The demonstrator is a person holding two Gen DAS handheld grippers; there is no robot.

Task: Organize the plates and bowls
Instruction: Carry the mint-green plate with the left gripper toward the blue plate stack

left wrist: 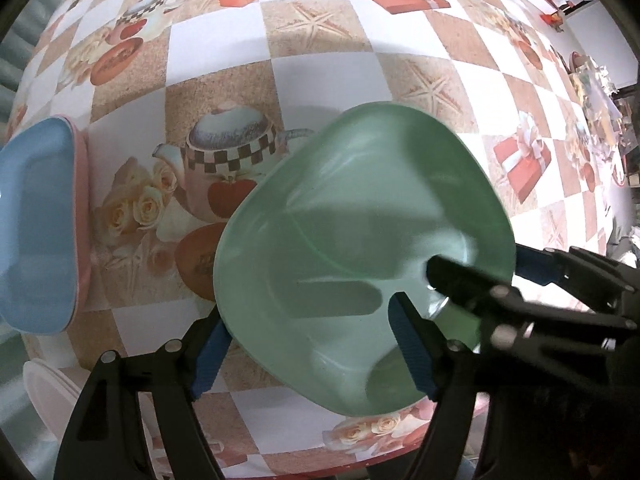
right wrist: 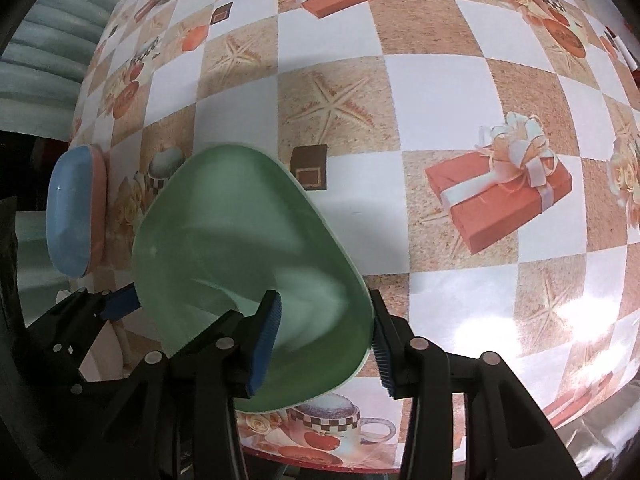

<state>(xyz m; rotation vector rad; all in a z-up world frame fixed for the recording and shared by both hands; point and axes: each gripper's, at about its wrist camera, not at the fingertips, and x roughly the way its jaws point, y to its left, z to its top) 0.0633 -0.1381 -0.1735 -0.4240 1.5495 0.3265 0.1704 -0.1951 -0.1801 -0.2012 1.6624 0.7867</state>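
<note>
Low in both views, a pale green plate (left wrist: 360,256) sits tilted over the checkered tablecloth (left wrist: 320,24), with a gripper at each of 2 edges. Seen from the left wrist camera, the left gripper (left wrist: 308,356) frames the plate's near edge at the bottom of the frame: 1 blue pad (left wrist: 412,352) lies over the plate's inner face, while the other blue pad (left wrist: 208,360) is just outside the rim at lower left, so the rim passes between 2 spread fingers and no squeeze on it is visible; the jaws look released. At the lower right of that view the right gripper (left wrist: 480,268) reaches in, 1 dark finger across the plate's right rim and a blue pad behind it. From the right wrist camera, the right gripper (right wrist: 324,340) straddles the plate (right wrist: 248,264) at lower centre: 1 blue pad (right wrist: 266,344) lies against the concave face and the other (right wrist: 382,350) is just outside the rim at its right. Whether those pads press the rim or merely flank it cannot be told. The left gripper (right wrist: 120,300) shows at the lower left, its blue pad at the plate's left edge. A blue dish stacked on a pink dish (left wrist: 36,220) rests at the left edge of both views, apart from the plate. A white dish (left wrist: 44,392) peeks in at the lower left of the left wrist view.
</note>
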